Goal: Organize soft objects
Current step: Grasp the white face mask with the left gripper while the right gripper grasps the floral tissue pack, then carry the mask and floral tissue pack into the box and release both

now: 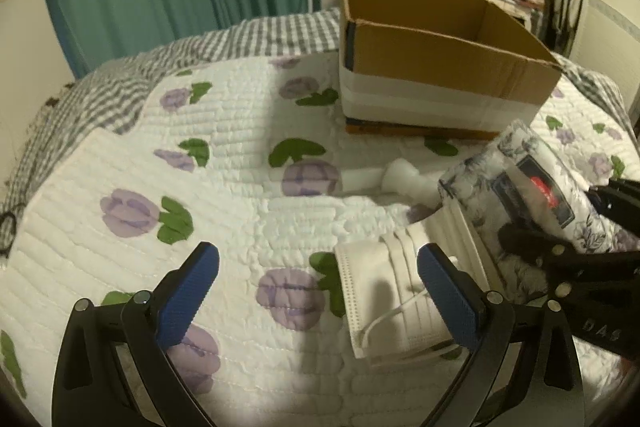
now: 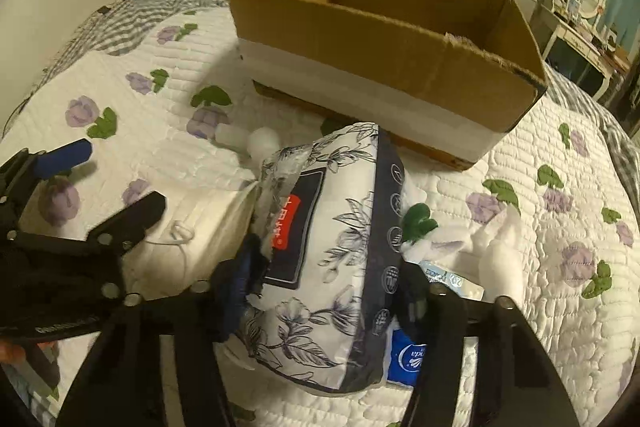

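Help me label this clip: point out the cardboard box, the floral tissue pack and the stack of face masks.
cardboard box (image 2: 360, 39): right wrist view, on its near brown wall.
floral tissue pack (image 2: 340, 227): right wrist view, on its printed top face.
stack of face masks (image 1: 384, 291): left wrist view, on the top mask's pleats.
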Motion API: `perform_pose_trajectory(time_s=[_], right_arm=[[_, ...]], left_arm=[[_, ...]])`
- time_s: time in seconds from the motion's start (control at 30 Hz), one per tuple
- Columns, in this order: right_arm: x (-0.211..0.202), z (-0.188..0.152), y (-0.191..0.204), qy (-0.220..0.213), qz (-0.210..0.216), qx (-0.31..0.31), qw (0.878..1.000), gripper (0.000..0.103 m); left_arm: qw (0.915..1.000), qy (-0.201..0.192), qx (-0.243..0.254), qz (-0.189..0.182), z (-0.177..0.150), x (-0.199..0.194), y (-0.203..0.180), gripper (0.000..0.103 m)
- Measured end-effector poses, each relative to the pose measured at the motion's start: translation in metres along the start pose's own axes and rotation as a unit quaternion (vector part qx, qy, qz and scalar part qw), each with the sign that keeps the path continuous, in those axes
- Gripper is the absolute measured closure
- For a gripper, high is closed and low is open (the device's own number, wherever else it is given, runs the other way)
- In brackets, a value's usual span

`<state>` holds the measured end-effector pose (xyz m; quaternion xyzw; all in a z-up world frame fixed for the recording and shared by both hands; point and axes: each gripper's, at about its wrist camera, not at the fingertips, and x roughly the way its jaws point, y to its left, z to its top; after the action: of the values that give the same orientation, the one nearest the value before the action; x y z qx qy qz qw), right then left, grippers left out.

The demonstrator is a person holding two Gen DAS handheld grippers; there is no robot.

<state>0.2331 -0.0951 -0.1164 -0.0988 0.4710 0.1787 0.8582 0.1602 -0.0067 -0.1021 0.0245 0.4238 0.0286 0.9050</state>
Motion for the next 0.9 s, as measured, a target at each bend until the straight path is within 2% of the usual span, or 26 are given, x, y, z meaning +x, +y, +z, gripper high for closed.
perform_pose_trajectory(time_s=[0.1, 0.2, 0.33, 0.4, 0.47, 0.6, 0.73, 0.8, 0.83, 0.87, 0.9], right_arm=[[-0.015, 0.002, -0.001, -0.022, 0.006, 0.003, 1.000, 0.054], [-0.042, 0.007, -0.009, -0.063, 0.008, 0.013, 0.998, 0.054], [-0.074, 0.012, -0.030, -0.106, -0.016, 0.028, 0.994, 0.054], [-0.079, 0.013, -0.040, -0.111, -0.030, 0.035, 0.993, 0.054], [-0.078, 0.012, -0.050, -0.110, -0.031, 0.047, 0.992, 0.054], [-0.067, 0.006, -0.067, -0.098, -0.027, 0.071, 0.992, 0.054], [-0.057, 0.002, -0.068, -0.087, -0.022, 0.068, 0.994, 0.054], [-0.055, 0.001, -0.066, -0.085, -0.021, 0.064, 0.994, 0.054], [-0.054, 0.001, -0.064, -0.084, -0.022, 0.060, 0.994, 0.054], [-0.054, 0.000, -0.062, -0.083, -0.023, 0.058, 0.995, 0.054], [-0.054, 0.000, -0.062, -0.083, -0.024, 0.056, 0.995, 0.054]], left_arm=[[1.0000, -0.001, 0.009, -0.004, 0.001, -0.004, -0.004, 0.004], [0.9997, 0.000, 0.011, -0.020, 0.001, -0.007, -0.009, 0.004], [0.9989, 0.007, 0.022, -0.041, -0.002, -0.005, -0.025, 0.004], [0.9981, 0.018, 0.027, -0.053, -0.004, 0.003, -0.033, 0.005], [0.9973, 0.033, 0.037, -0.054, -0.008, 0.014, -0.040, 0.013], [0.9957, 0.066, 0.033, -0.055, -0.012, 0.037, -0.043, 0.013], [0.9943, 0.076, 0.031, -0.068, -0.015, 0.050, -0.046, 0.013], [0.9933, 0.078, 0.029, -0.081, -0.015, 0.051, -0.045, 0.022], [0.9927, 0.077, 0.030, -0.088, -0.015, 0.049, -0.046, 0.032], [0.9923, 0.075, 0.033, -0.093, -0.014, 0.047, -0.047, 0.046], [0.9919, 0.072, 0.038, -0.098, -0.015, 0.044, -0.050, 0.053]])
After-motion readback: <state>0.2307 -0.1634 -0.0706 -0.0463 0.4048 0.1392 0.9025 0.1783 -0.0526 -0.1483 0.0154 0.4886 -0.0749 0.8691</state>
